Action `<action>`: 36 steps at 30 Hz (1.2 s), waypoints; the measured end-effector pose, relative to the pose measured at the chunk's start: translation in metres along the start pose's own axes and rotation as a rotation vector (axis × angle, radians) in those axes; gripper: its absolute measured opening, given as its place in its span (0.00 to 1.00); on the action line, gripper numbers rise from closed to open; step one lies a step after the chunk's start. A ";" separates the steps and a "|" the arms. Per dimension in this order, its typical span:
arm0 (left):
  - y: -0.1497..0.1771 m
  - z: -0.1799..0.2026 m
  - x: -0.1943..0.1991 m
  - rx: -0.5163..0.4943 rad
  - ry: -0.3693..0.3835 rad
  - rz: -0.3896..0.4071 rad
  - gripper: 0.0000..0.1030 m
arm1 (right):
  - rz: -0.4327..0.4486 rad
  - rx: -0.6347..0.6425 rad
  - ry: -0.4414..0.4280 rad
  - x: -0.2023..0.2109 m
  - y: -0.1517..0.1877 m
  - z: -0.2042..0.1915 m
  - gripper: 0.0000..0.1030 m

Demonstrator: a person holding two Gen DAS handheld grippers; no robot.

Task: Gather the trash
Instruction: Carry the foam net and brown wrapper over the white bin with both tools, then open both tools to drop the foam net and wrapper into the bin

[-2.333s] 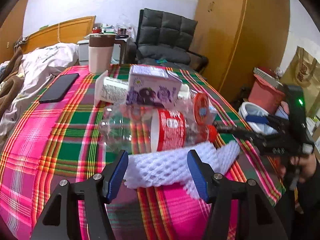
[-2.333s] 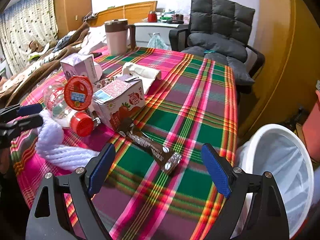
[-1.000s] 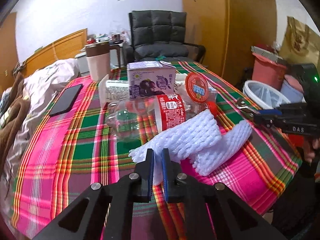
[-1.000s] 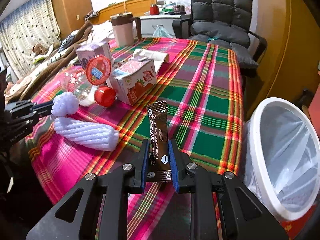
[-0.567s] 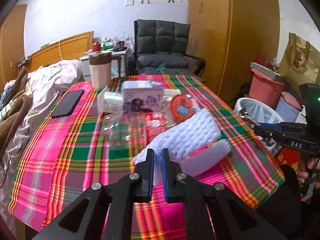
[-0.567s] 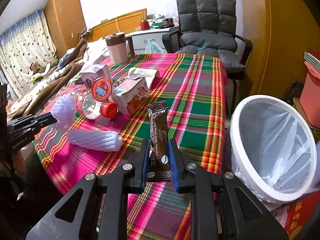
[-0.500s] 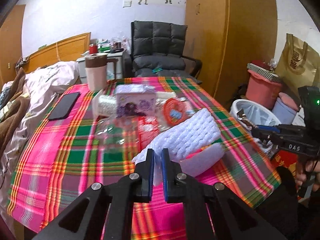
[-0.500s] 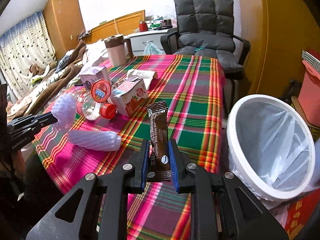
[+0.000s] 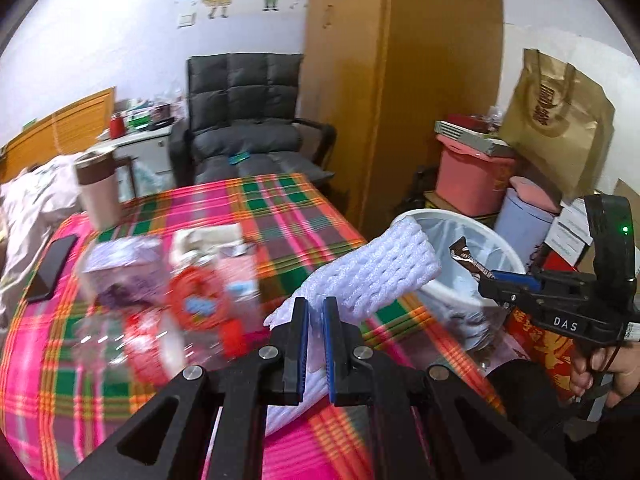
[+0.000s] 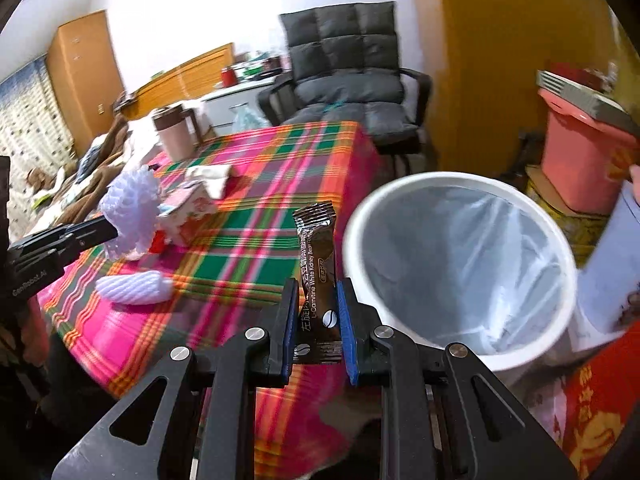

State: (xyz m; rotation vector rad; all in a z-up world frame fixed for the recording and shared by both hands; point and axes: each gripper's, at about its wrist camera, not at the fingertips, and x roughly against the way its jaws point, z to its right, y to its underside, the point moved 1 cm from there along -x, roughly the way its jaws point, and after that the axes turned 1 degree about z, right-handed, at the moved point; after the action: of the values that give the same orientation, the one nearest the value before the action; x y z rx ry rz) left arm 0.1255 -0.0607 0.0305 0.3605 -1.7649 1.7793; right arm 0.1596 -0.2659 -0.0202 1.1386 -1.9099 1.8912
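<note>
My left gripper (image 9: 315,320) is shut on a white foam net sleeve (image 9: 372,272) and holds it above the plaid table's right edge, close to the white lined trash bin (image 9: 424,214). My right gripper (image 10: 316,312) is shut on a brown coffee sachet (image 10: 316,248) that stands upright just left of the bin's rim (image 10: 460,180). The left wrist view shows the right gripper (image 9: 492,276) with the sachet (image 9: 466,258) over the bin. A second foam sleeve (image 10: 134,288) lies on the plaid cloth (image 10: 248,248).
Blurred on the table are a purple carton (image 9: 120,264), a clear bottle with a red label (image 9: 160,320), a strawberry carton (image 10: 188,204), crumpled paper (image 10: 212,176), a mug (image 9: 96,188) and a phone (image 9: 52,264). A chair (image 9: 248,128) and pink tub (image 9: 472,184) stand behind.
Both grippers swung right towards the bin. The left one lifted its foam sleeve off the table; the right one carried the sachet up to the bin's rim. Both stayed shut.
</note>
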 end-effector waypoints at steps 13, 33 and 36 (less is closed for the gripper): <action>-0.032 0.068 -0.068 -0.070 0.112 -0.035 0.07 | -0.020 -0.066 0.097 0.000 0.003 0.046 0.22; -0.041 0.125 -0.149 -0.137 0.202 -0.126 0.10 | -0.065 -0.099 0.157 -0.010 0.004 0.079 0.33; -0.043 0.127 -0.150 -0.134 0.214 -0.123 0.14 | -0.058 -0.101 0.155 -0.009 0.003 0.079 0.58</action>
State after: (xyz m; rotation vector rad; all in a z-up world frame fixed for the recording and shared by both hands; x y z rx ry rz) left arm 0.2400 -0.2201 -0.0118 0.2098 -1.6622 1.5436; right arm 0.1921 -0.3364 -0.0395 0.9768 -1.8460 1.7752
